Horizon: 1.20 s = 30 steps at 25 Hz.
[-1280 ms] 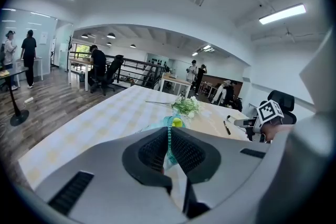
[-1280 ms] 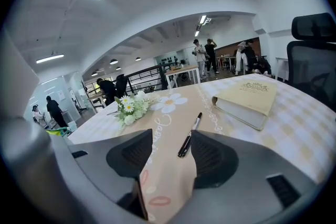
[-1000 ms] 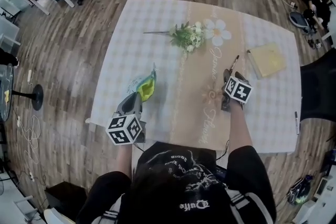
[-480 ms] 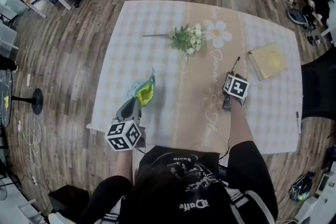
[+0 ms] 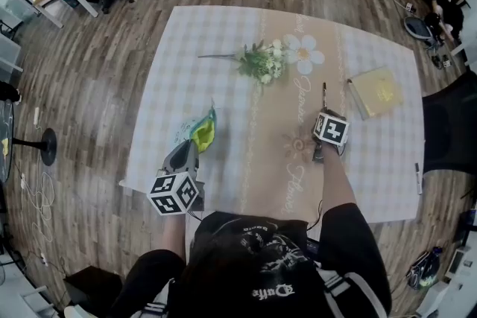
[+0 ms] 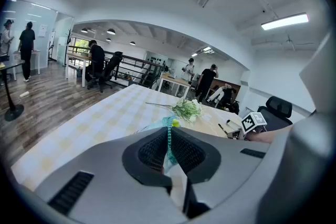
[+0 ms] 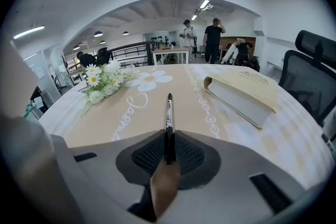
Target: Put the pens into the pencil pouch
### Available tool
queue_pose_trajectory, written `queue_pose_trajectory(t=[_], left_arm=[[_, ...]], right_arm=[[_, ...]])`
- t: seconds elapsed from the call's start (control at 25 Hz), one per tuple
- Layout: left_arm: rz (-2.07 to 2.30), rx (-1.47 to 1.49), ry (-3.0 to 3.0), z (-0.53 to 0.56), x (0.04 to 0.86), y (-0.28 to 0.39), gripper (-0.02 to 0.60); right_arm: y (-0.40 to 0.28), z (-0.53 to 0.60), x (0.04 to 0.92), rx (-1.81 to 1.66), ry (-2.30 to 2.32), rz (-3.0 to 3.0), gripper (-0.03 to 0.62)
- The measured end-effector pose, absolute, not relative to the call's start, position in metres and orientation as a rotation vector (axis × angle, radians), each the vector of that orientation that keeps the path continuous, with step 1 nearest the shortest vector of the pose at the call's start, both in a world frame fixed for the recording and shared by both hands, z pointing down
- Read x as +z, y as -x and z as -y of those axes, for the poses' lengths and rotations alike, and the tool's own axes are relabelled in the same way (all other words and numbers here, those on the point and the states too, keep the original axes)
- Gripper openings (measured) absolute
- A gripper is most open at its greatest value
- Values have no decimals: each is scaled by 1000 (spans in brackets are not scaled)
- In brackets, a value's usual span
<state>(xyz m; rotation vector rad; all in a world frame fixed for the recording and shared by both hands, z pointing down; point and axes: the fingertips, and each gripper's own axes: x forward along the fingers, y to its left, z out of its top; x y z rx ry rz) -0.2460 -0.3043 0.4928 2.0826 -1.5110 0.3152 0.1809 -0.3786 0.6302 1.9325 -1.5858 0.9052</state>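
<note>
A black pen (image 7: 169, 107) lies on the beige table runner, its far end sticking out beyond my right gripper (image 7: 168, 150). The jaws are closing, and the pads press on the pen's near end. In the head view the pen (image 5: 324, 94) points away from the right gripper (image 5: 323, 114), right of the table's middle. My left gripper (image 5: 189, 150) is shut on the near edge of the teal and yellow pencil pouch (image 5: 200, 130), close to the table's front left edge. The pouch's teal zipper strip (image 6: 169, 131) runs between the left gripper's (image 6: 169, 153) pads.
A bunch of white flowers (image 5: 261, 62) lies at the table's far middle. A tan book (image 5: 376, 91) sits to the right of the pen. Another pen (image 5: 416, 177) lies by the table's right edge, with a black chair (image 5: 449, 123) beyond it.
My right gripper has sunk a little onto the pen, and the pen has swung from a slant to pointing straight away. The left gripper and pouch have kept still.
</note>
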Motion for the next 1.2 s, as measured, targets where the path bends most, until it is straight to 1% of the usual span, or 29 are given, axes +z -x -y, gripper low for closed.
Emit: queue_pose_trajectory(t=[0.2,0.52,0.84,1.2], left_arm=[[1508,300,-2086,303,490,246,34],[1479,300,-2089,294,495,239,34],[1441,305,-2101,285,503,226,34],[1414,321,-2133,272,507,217,34]], right_arm=[[-185,371,619,895,-1947,1606,64],[-183,359,572,793,-1942,1762,64],[-155,326,533,584,-1749,1904,65],[-100,290,479,304,-1558,2048,65]])
